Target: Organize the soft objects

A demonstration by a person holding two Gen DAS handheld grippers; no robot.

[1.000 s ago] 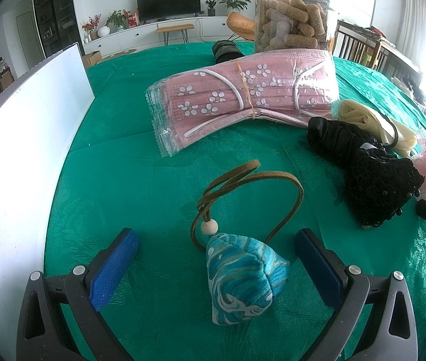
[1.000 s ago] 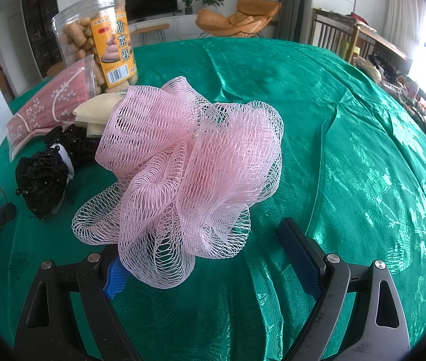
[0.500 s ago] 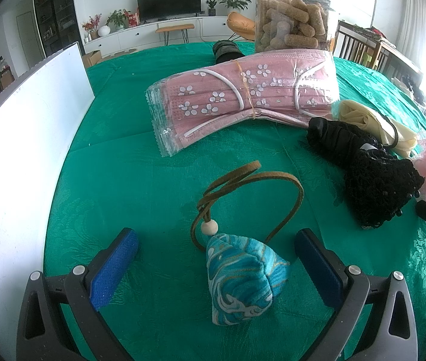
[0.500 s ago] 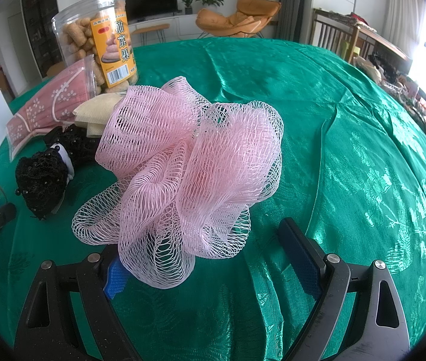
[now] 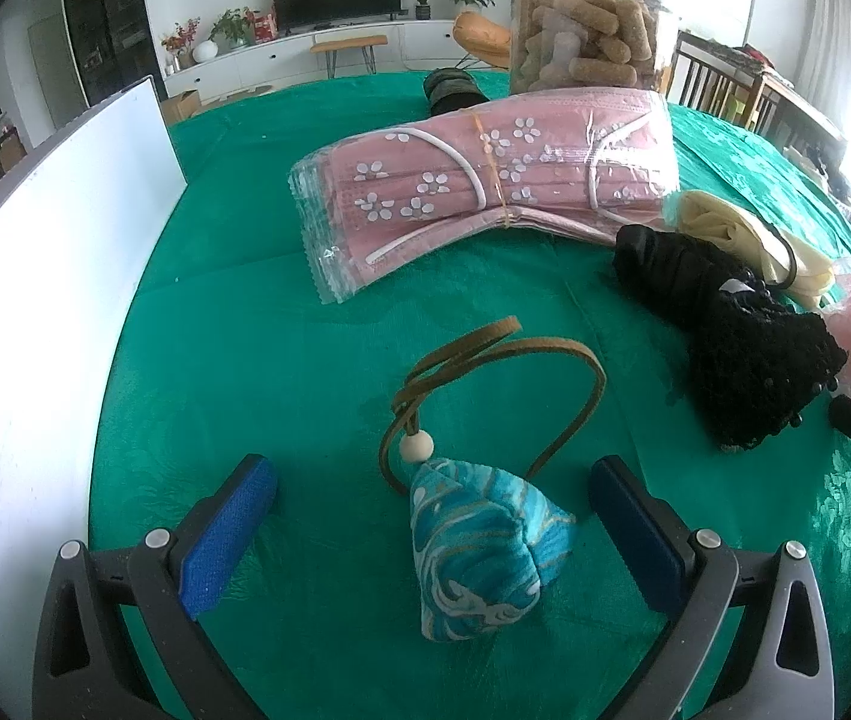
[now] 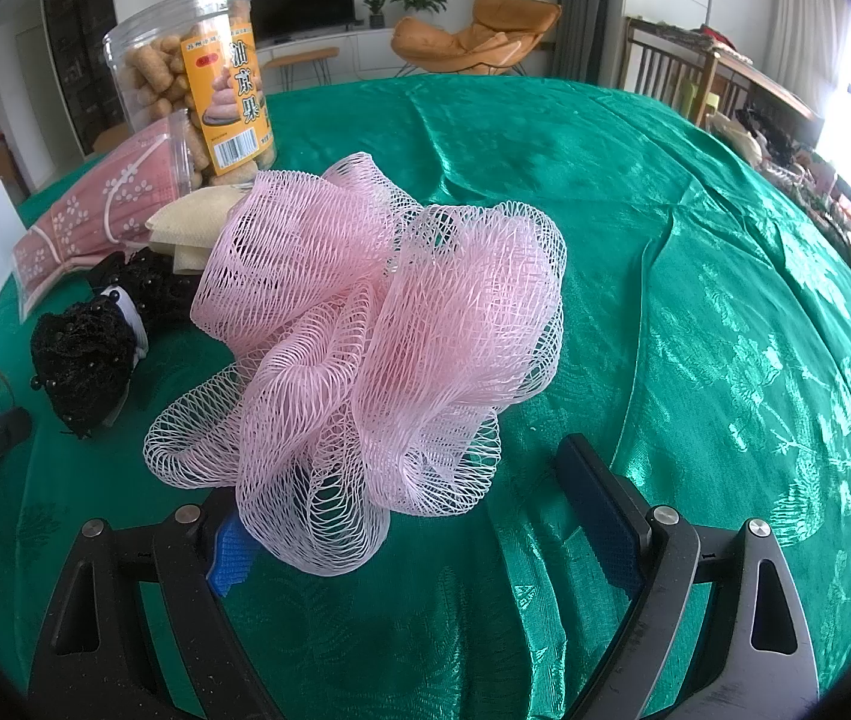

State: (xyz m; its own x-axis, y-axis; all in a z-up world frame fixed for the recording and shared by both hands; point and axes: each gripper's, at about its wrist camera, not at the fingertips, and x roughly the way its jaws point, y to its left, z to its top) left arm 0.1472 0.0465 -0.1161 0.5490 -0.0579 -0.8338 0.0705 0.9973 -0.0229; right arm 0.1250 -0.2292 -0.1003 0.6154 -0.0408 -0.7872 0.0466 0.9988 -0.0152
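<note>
Green-clothed counter in a living room, both hand-held grippers wide open: left hand-held gripper straddles the blue pouch, right hand-held gripper sits at the pink mesh loofah beside that pouch, whose cord could easily snag.

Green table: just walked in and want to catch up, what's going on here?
A person holds two grippers over soft items. The left gripper is open around a blue fabric sachet with a brown cord. The right gripper is open at a pink mesh bath pouf. Neither item is grasped yet.
</note>
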